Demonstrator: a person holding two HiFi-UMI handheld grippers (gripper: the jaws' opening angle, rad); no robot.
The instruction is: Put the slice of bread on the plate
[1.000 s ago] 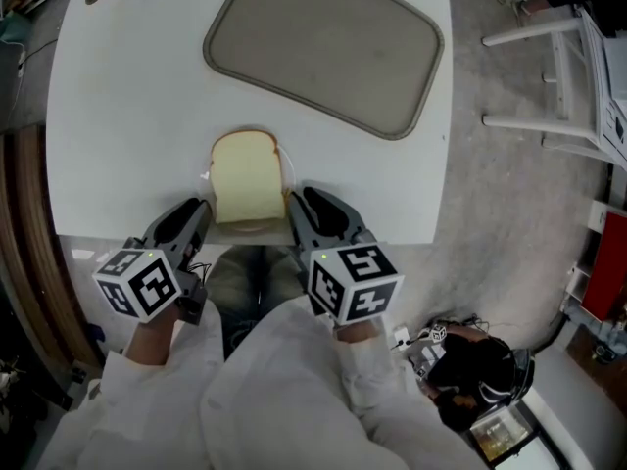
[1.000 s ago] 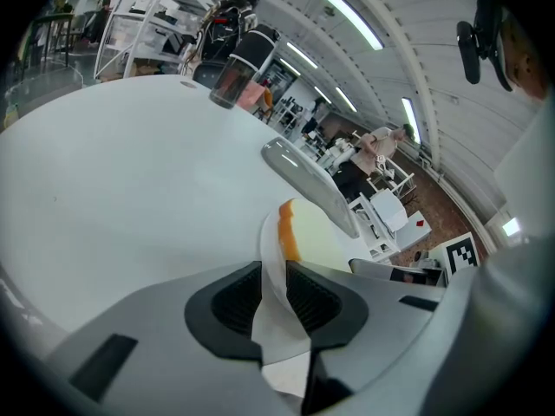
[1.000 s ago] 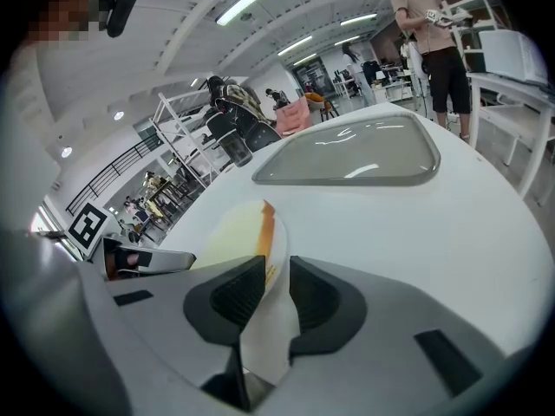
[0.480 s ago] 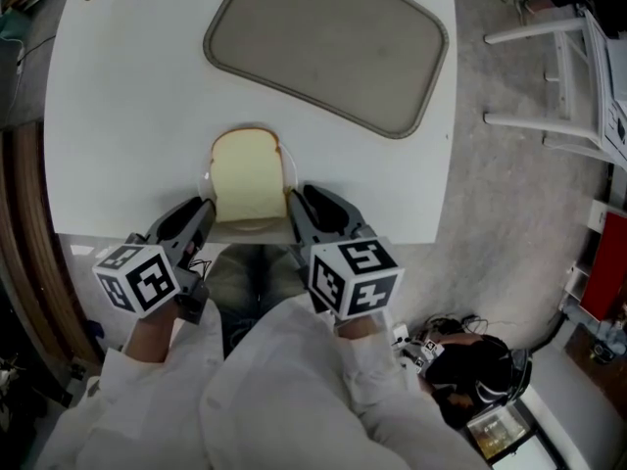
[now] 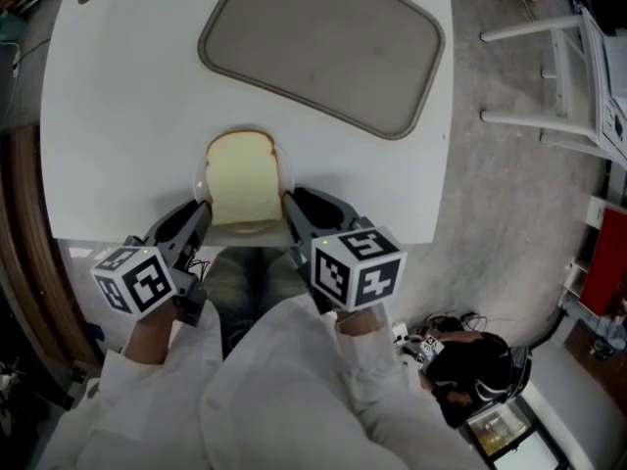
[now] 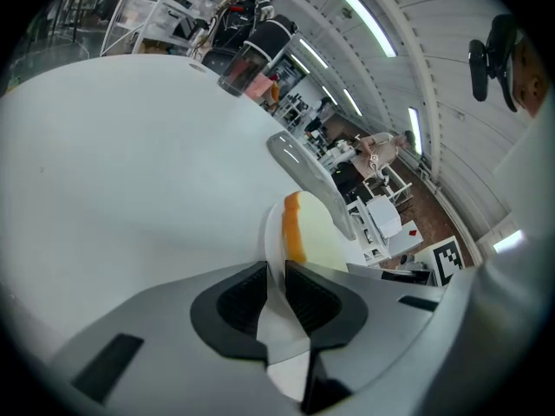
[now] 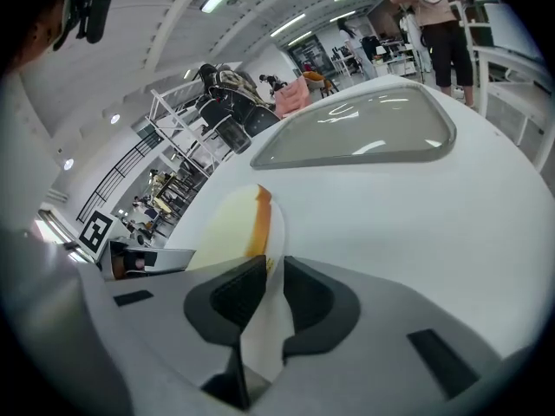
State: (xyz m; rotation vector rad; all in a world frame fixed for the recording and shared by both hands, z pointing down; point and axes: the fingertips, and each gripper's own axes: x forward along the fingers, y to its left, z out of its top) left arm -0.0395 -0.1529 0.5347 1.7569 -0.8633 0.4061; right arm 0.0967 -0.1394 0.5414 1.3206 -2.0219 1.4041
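Pale yellow bread (image 5: pixel 242 179), with a thin brown crust round its domed far end, is lying flat on a white plate (image 5: pixel 247 229) right at the near edge of the tabletop (image 5: pixel 127 116). It is covering most of the plate, so only a narrow rim is showing. The left gripper (image 5: pixel 196 213) is pinching the plate's left rim, its jaws closed on the thin white edge. The right gripper (image 5: pixel 294 204) is clamping the right rim the same way. Both are reaching in from past the near edge and angling inward toward each other, with white sleeves behind them and their marker cubes facing up. A grey tray (image 5: pixel 323 42) is lying toward the far edge, well apart from the plate.
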